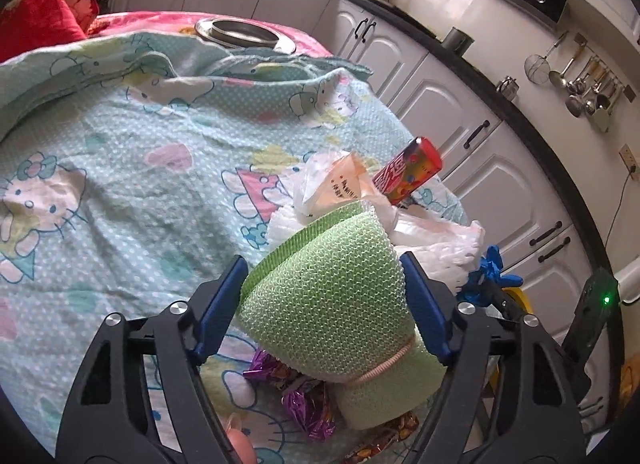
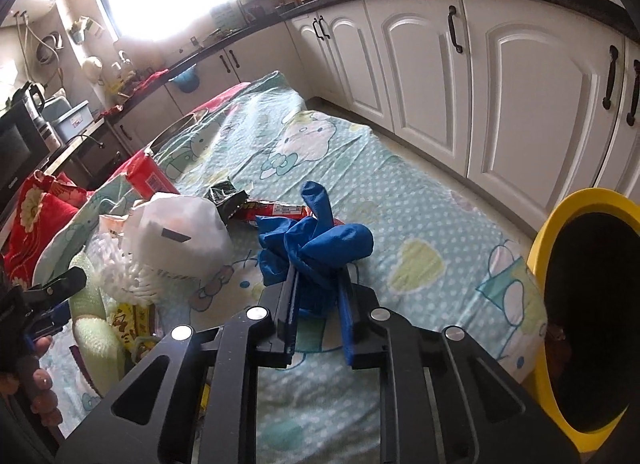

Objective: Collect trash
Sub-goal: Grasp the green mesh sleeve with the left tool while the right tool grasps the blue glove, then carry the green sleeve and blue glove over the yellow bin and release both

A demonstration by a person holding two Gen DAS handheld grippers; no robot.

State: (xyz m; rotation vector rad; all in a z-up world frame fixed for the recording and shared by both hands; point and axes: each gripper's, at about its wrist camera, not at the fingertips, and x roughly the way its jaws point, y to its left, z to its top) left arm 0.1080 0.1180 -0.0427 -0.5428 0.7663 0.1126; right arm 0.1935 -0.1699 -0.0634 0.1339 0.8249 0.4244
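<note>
Over the bedsheet [image 2: 420, 191], left tool [image 1: 324, 284] clamps green sponge [image 1: 332, 304]; right tool [image 2: 320, 284] pinches blue glove [image 2: 316, 240].

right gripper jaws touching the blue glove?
Touching. The right wrist view shows the right gripper with both jaws closed on the bunched blue glove, no gap either side.

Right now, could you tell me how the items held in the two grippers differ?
The left gripper holds a pale green foam mesh roll, bulky enough to spread its jaws wide. The right gripper holds a crumpled blue glove, thin enough that its jaws are nearly closed. Both are lifted above the patterned bedsheet.
</note>
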